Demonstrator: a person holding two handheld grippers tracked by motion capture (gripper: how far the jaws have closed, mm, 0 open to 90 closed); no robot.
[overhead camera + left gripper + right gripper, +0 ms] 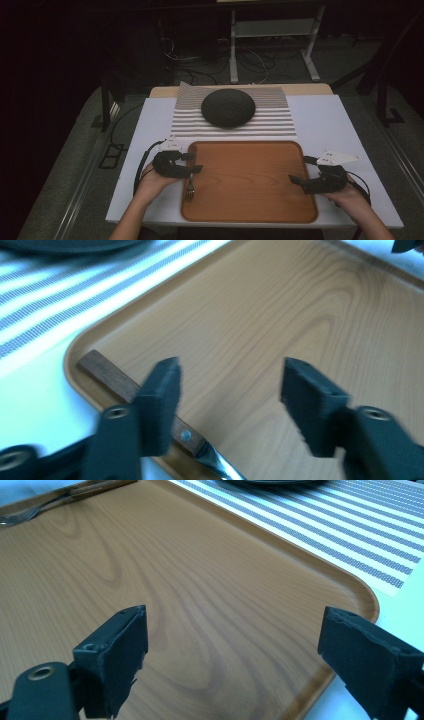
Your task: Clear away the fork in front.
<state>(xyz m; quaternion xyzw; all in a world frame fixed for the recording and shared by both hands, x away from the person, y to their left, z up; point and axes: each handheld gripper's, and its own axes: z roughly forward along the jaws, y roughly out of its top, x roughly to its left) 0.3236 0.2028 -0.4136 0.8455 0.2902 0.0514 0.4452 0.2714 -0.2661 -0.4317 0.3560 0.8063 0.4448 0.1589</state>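
**Fork on the tray's left edge, both grippers spread wide**

Lying along the left edge of the rectangular brown wooden tray [250, 182], the metal fork with a dark wooden handle [190, 187] sits just under the left gripper [192, 163], its tines toward the person. In the left gripper view the handle [131, 391] runs diagonally along the tray's rim [80, 342] and passes beneath the left-hand jaw; the gripper [230, 400] has its jaws wide apart, and the fork is not between them. A rivet and the start of the metal neck show near the bottom of that view, details too small to tell from above.

The right gripper [300, 172] hangs at the tray's right edge, well apart from the fork. In its own view the right gripper [232, 650] has jaws spread wide over bare wood grain, with the fork [55, 502] far off at the top left.

From above, a dark round dome-shaped object [228, 107] rests on a grey-and-white striped cloth [232, 125] behind the tray, all on the white worktop [325, 125].
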